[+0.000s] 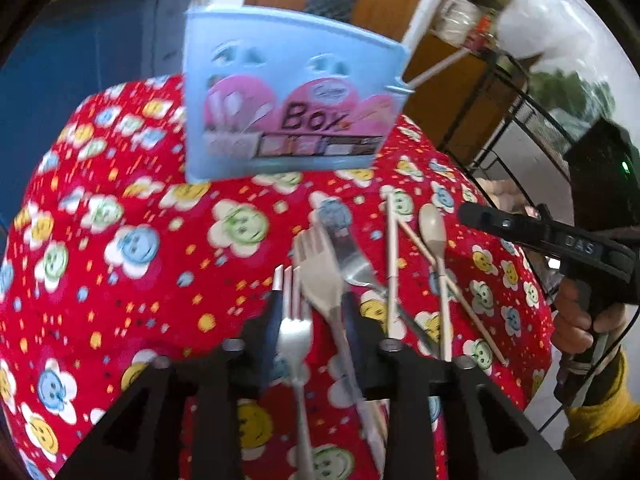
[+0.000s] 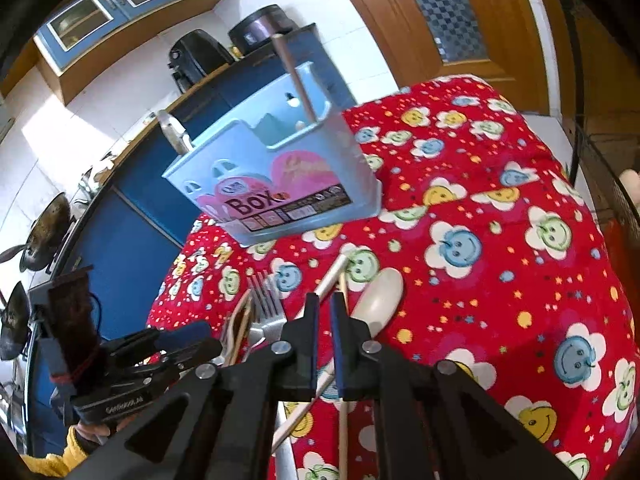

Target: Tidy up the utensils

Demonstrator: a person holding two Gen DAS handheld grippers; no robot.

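The blue box [image 2: 280, 176] holds few utensils; forks [image 1: 316, 268], a spoon [image 2: 378, 298] and chopsticks [image 2: 330, 276] wait between both grippers' spread, empty fingers [image 2: 310, 320]

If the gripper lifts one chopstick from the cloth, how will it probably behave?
The chopstick looks thin, straight and rigid, so it probably stays stiff and feels light. Its smooth, narrow shaft may slip or pivot between the fingers. It crosses a second chopstick on the soft tablecloth, so it might drag that one.

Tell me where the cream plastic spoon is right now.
The cream spoon lies on the red tablecloth just right of the chopsticks, in front of the blue utensil box, beside the right gripper.
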